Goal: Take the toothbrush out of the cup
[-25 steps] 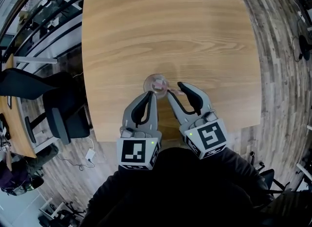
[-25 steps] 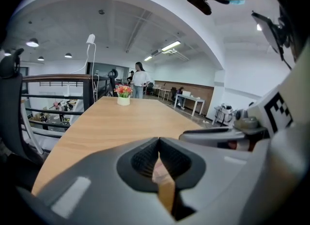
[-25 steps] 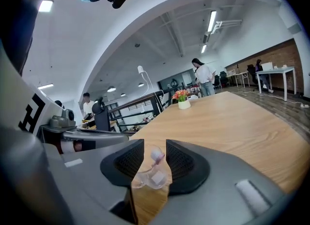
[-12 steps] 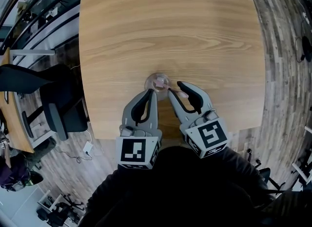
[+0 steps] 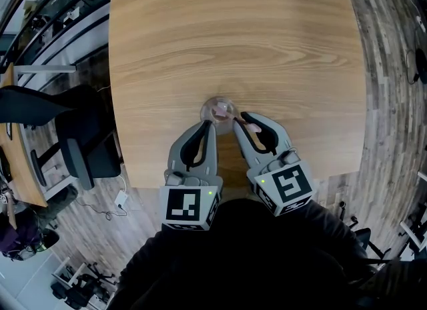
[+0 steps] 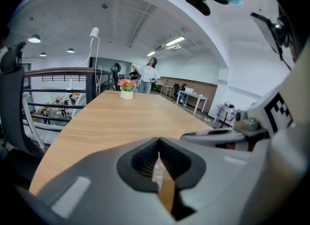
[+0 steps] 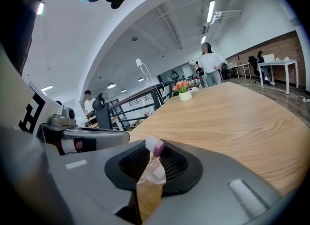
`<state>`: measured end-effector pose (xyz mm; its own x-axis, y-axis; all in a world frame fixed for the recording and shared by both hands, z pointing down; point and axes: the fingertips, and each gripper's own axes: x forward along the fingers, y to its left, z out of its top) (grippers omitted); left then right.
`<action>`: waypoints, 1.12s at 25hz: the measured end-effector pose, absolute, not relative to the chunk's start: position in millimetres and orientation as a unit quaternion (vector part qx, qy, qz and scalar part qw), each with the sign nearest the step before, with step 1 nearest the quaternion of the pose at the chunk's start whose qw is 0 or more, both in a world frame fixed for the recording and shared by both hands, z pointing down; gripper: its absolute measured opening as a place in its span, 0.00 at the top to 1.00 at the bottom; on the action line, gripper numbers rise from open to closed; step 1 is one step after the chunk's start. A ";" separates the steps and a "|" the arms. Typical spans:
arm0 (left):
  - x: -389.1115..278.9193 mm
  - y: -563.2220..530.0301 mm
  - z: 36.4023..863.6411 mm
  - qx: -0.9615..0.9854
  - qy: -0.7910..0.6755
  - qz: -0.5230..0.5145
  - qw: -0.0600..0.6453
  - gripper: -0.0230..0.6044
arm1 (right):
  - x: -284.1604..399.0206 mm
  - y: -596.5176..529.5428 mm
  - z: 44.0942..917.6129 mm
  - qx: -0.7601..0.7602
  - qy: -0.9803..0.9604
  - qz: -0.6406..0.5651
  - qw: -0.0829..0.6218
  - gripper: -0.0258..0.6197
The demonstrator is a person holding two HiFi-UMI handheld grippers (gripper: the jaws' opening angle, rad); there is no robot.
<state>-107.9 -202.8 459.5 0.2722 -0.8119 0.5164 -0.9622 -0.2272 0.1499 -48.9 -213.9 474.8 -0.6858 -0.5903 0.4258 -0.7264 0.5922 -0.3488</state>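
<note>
A clear cup [image 5: 219, 109] stands on the wooden table [image 5: 233, 35] near its front edge. From it a pink toothbrush [image 5: 254, 129] leans out to the right. My right gripper [image 5: 240, 121] has its jaws closing on the toothbrush, whose pink-and-white head [image 7: 155, 145] sticks up between the pads [image 7: 174, 163]. My left gripper [image 5: 209, 124] sits at the cup's near-left rim. Its jaws stand almost together, with a pale sliver of the cup [image 6: 158, 170] pinched between them.
A small flower pot [image 6: 126, 84] stands far down the table, also seen as the pot [image 7: 183, 89] in the right gripper view. A dark office chair [image 5: 80, 142] sits left of the table. A person [image 7: 209, 64] stands in the background.
The right gripper's jaws have narrowed around the toothbrush and it has edged slightly toward the cup. The left gripper and the cup have stayed put.
</note>
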 end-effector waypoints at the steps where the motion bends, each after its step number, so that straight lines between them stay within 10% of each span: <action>1: -107.4 -202.9 459.0 0.766 -0.579 0.167 0.224 0.95 | -48.3 -214.0 474.2 0.374 -0.882 0.253 0.133 0.87; 28: -117.6 -194.1 424.7 0.781 -0.579 0.145 0.186 0.95 | -54.6 -207.0 437.5 0.395 -0.888 0.207 0.111 0.91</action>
<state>-117.6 -194.1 424.7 0.2877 -0.8498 0.4417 -0.9577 -0.2604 0.1227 -54.6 -207.0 437.5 -0.6639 -0.6550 0.3608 -0.7470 0.6028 -0.2803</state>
